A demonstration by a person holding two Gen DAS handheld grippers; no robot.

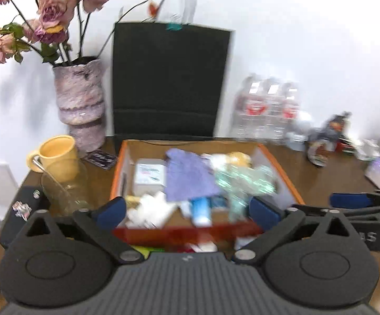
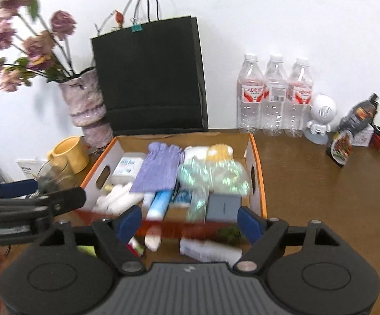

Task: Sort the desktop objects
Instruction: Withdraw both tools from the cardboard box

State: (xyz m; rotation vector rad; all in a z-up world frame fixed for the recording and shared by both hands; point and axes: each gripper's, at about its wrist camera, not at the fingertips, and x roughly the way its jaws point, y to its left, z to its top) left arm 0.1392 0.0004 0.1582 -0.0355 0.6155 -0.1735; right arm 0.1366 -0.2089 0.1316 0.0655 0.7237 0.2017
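a: two grippers, and both have their jaws wide apart with nothing held. the left gripper (image 1: 187, 208) and the right gripper (image 2: 190, 221) both hang over the near edge of the box (image 2: 255, 155).

b: where is the stuff to sort?

a: mostly in the box, in the middle of both views, on the brown table (image 2: 321, 183). i see a purple cloth (image 2: 158, 168), a white tub (image 2: 128, 166), a blue and white tube (image 2: 159, 203), a shiny green bag (image 2: 213, 176) and a grey case (image 2: 222, 207).

b: so is the job done?

a: i think it is far along, since the box is full. but a few small things lie at the low middle of the right view, just outside the red front edge. one looks like a white packet (image 2: 208, 252). it is blurry, so i can't name the rest. those may still need to go in.

b: does one view show more?

a: yes. the right view shows three water bottles (image 2: 274, 94) and a white round toy (image 2: 321, 118) sharp at the right. the left view has them all smeared. the left view shows a clear glass (image 1: 63, 183) at the lower left, in front of the yellow mug (image 1: 56, 157), much better. each view also shows the other gripper at its side edge.
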